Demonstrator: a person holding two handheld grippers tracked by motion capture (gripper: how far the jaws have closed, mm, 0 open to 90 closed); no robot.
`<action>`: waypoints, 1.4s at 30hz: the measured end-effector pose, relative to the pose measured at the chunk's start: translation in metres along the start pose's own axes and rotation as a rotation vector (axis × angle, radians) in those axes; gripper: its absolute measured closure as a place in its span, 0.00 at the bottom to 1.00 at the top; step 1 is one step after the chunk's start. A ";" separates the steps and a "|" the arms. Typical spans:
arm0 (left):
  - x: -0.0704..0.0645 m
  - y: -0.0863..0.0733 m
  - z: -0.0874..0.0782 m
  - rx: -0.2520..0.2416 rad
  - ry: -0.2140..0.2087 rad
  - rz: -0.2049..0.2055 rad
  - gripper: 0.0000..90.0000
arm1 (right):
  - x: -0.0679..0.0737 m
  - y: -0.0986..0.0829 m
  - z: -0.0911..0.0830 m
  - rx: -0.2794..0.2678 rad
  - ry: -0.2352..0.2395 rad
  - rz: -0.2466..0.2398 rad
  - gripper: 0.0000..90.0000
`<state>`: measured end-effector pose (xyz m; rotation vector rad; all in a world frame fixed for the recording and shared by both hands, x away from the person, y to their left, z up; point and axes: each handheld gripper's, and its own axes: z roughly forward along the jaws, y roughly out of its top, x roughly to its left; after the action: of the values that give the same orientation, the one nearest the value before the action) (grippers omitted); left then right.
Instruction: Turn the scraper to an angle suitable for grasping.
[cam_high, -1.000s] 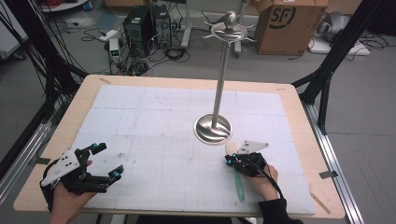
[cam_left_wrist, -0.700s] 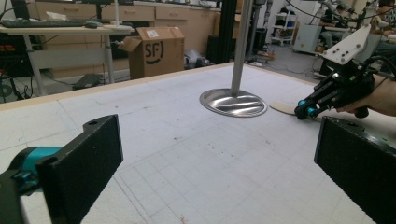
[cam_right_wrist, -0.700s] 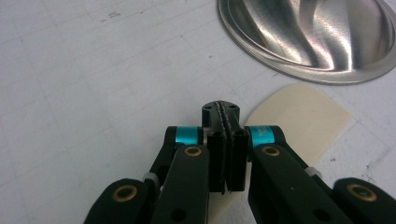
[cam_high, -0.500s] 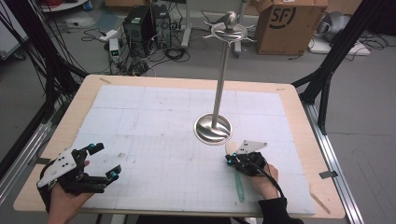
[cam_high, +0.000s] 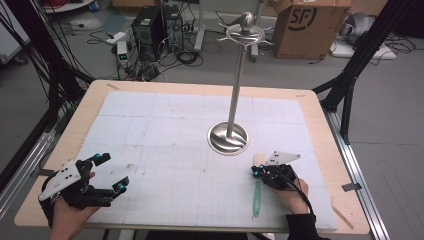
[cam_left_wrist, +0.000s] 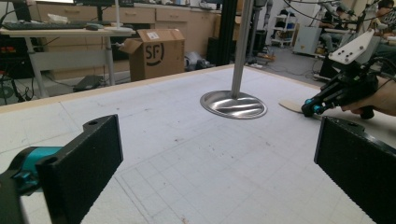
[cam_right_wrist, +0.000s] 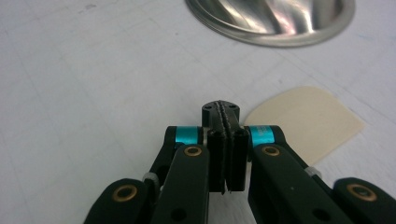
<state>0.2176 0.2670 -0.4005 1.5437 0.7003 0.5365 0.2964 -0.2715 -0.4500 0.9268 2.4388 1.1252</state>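
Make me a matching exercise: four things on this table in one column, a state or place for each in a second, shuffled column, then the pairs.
1. left gripper
2. right gripper
3. spatula
4. metal stand

A. upright on a round base
B. jaws wide apart
C. lying flat beside a gripper
D. jaws pressed together

Pairs: 1-B, 2-D, 3-C, 4-A

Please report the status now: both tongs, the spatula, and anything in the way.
Left tongs open, holding nothing. Right tongs shut, beside the spatula, not gripping it. Spatula flat on the mat, blade toward the metal stand. Nothing blocks it.
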 end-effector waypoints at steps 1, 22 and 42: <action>0.000 0.000 0.001 0.000 -0.001 -0.002 0.02 | -0.003 -0.005 -0.006 -0.001 -0.006 0.018 0.99; -0.001 0.003 0.014 0.004 -0.029 0.006 0.02 | 0.027 -0.043 -0.058 -0.033 0.079 -0.043 1.00; -0.002 0.005 0.020 -0.001 -0.033 0.015 0.02 | 0.061 -0.014 -0.016 -0.003 0.061 -0.061 1.00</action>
<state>0.2304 0.2515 -0.3976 1.5549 0.6635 0.5215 0.2374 -0.2469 -0.4502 0.8226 2.4950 1.1524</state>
